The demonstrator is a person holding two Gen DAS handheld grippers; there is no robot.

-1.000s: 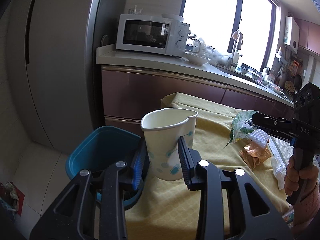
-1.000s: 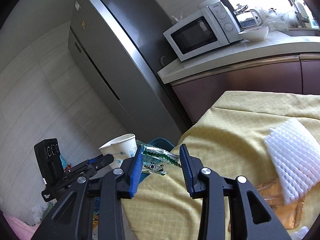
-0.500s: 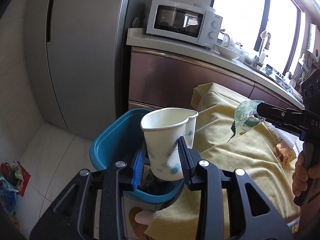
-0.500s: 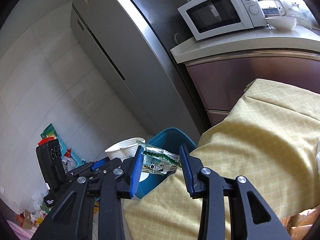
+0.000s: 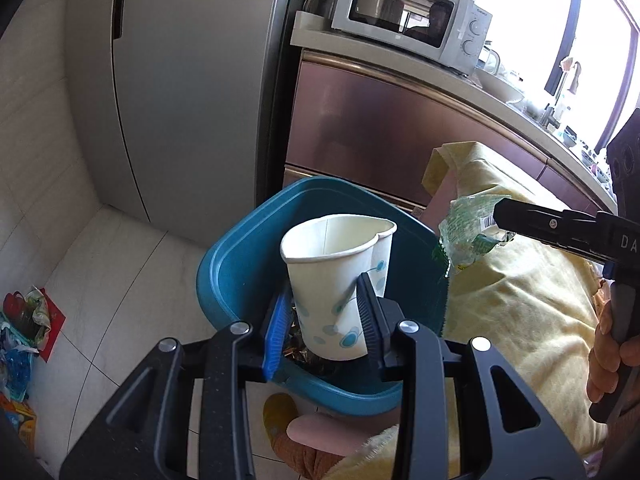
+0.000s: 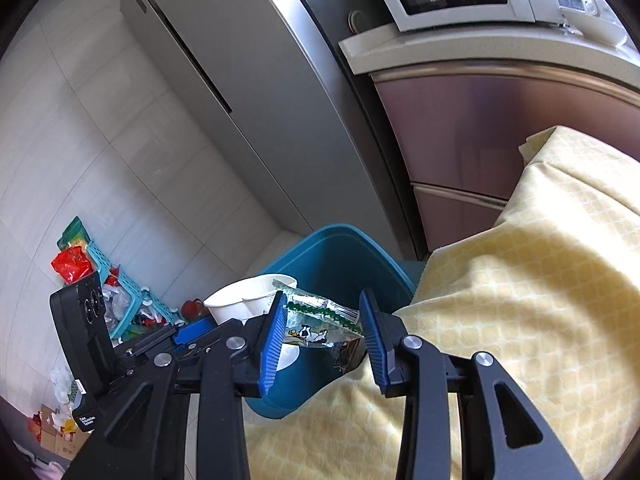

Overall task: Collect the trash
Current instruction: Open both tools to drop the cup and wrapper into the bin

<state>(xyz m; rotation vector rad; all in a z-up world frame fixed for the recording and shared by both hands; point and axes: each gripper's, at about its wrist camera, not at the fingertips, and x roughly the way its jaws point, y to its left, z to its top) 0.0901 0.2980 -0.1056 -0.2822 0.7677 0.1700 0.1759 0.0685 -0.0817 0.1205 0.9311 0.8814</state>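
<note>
My left gripper [image 5: 322, 322] is shut on a white paper cup [image 5: 338, 280] with blue dots, its rim pinched out of round. It holds the cup upright over the open teal trash bin [image 5: 236, 256], which has scraps at its bottom. My right gripper [image 6: 323, 330] is shut on a crumpled green and clear snack wrapper [image 6: 320, 322]. It hangs at the bin [image 6: 340, 256] rim by the table edge. In the left wrist view that wrapper [image 5: 466, 232] shows at the right gripper's tip. The cup [image 6: 248, 302] and left gripper [image 6: 192, 332] also show in the right wrist view.
A yellow tablecloth [image 5: 516, 292] covers the table right of the bin. A grey fridge [image 5: 188, 80] and a cabinet with a microwave [image 5: 408, 12] stand behind. Bags and a basket of clutter [image 6: 100, 280] lie on the floor tiles. A slippered foot [image 5: 288, 424] is below the bin.
Both grippers have moved left off the table toward the bin and sunk. The cup now hangs over the bin's opening and the wrapper has reached its rim.
</note>
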